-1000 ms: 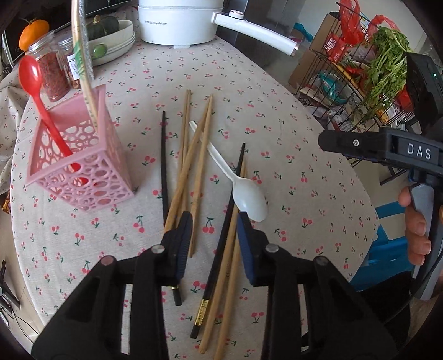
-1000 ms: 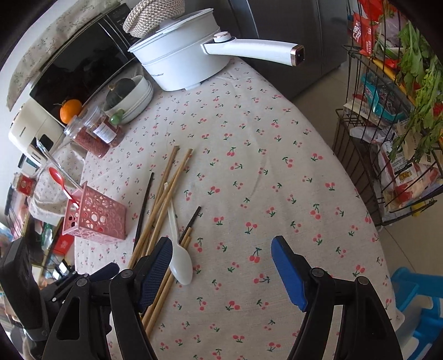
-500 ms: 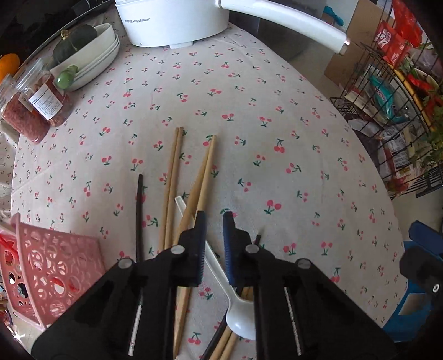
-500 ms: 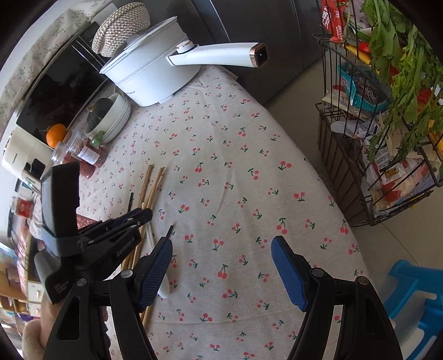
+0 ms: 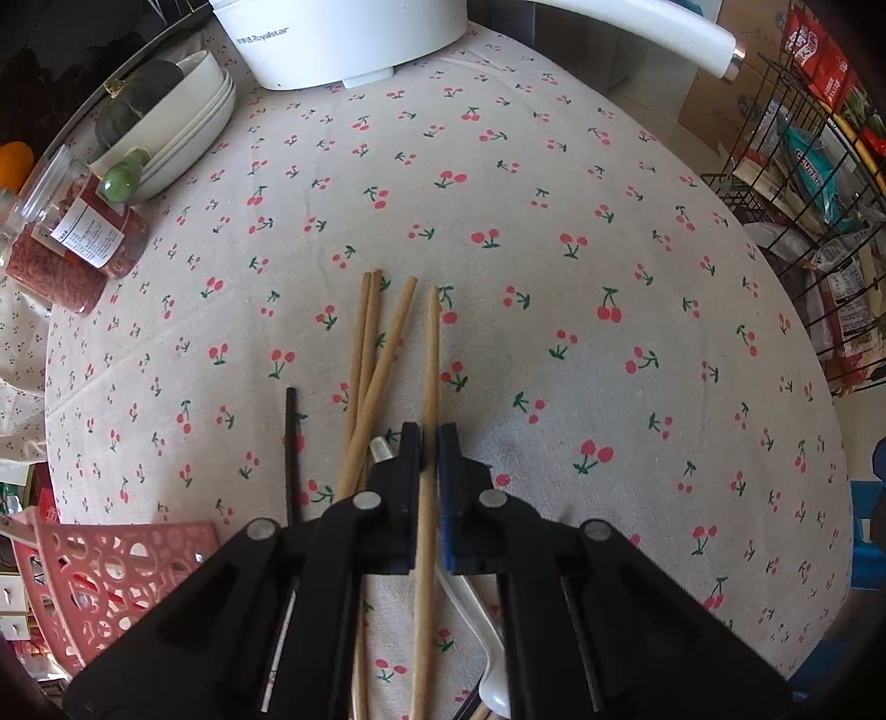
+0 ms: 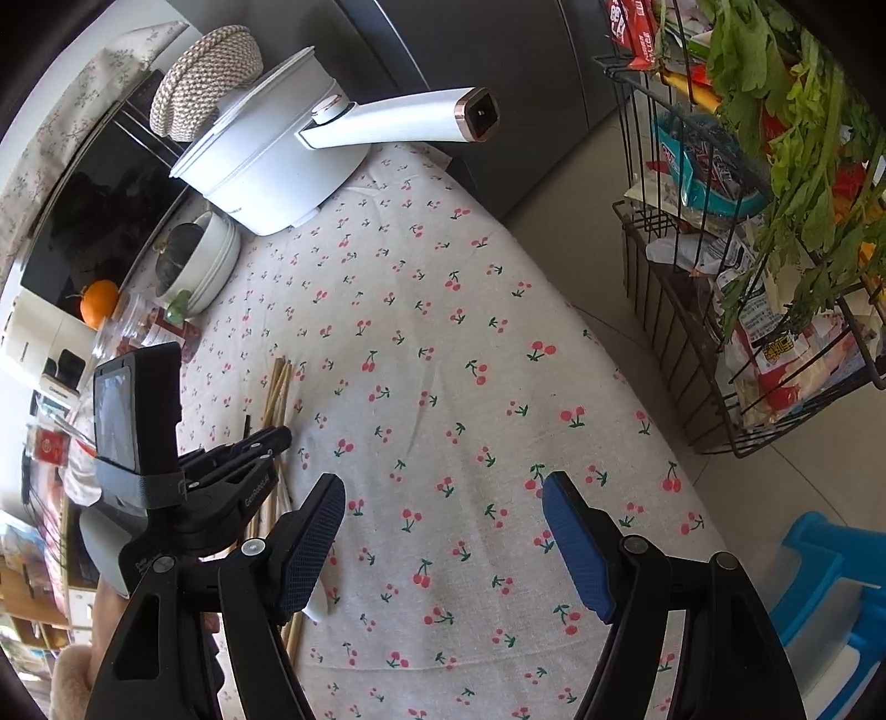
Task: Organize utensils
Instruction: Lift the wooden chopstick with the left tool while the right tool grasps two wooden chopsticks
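Nearest in the left wrist view, the left gripper [image 5: 429,443] has its fingers clamped on one wooden chopstick [image 5: 431,354], its far end lying on the tabletop [image 5: 554,194]. The right gripper [image 6: 443,498] hangs spread and empty over bare cloth. To the near left, the pink holder [image 5: 111,559] is cut off, its contents unclear. Most work remains: other wooden chopsticks [image 5: 368,354], a black chopstick [image 5: 290,443] and a half-hidden white spoon [image 5: 476,620] lie loose.

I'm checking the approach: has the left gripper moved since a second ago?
Yes. The left gripper has travelled away from the pink holder, toward the white pot, and its fingers have just closed on a wooden chopstick.
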`<state>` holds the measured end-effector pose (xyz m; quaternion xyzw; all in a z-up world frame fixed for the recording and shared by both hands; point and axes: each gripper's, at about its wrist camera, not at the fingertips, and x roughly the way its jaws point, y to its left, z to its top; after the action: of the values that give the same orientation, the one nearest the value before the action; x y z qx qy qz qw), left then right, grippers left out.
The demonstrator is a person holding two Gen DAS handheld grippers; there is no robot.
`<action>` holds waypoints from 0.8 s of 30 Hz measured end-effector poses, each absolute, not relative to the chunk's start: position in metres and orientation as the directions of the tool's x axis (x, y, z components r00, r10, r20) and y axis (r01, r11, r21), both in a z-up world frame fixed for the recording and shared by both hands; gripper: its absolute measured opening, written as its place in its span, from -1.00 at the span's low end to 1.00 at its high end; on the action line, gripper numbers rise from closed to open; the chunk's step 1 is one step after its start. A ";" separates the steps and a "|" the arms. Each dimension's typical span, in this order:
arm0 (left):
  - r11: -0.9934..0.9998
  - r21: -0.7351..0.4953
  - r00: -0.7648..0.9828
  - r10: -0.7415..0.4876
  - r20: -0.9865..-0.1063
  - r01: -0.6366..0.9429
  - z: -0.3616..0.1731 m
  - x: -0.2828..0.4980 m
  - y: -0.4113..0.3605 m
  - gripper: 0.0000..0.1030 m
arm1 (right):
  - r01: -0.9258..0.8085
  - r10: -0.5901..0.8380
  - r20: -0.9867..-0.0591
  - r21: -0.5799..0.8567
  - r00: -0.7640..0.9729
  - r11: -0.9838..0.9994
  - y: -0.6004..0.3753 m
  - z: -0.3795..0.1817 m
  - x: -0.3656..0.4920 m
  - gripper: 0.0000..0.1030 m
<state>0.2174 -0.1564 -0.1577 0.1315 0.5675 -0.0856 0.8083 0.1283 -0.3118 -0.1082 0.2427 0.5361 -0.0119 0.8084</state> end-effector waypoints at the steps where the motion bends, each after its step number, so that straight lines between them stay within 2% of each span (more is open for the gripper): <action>1: 0.949 0.108 0.357 -0.005 -0.934 0.295 -0.152 0.213 -0.155 -0.87 | 0.282 0.242 -0.873 0.381 0.424 0.880 -0.312 -0.109 0.128 0.46; 14: 0.938 -0.061 0.539 -0.248 -0.805 0.341 -0.048 0.118 -0.081 -0.87 | 0.212 0.212 -0.892 0.315 0.399 0.925 -0.263 -0.110 0.135 0.46; 21: 0.943 -0.154 0.603 -0.308 -0.736 0.295 -0.032 0.082 -0.017 -0.87 | 0.163 0.264 -0.884 0.346 0.385 0.924 -0.218 -0.121 0.157 0.45; 24: 0.939 -0.205 0.612 -0.337 -0.716 0.277 -0.024 0.078 0.003 -0.87 | 0.137 0.312 -0.873 0.385 0.374 0.913 -0.196 -0.129 0.172 0.32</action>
<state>0.0780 0.0033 -0.0236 -0.0370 0.4060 -0.1711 0.8970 0.1720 -0.1959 -0.1289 0.2017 0.5566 0.0547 0.8040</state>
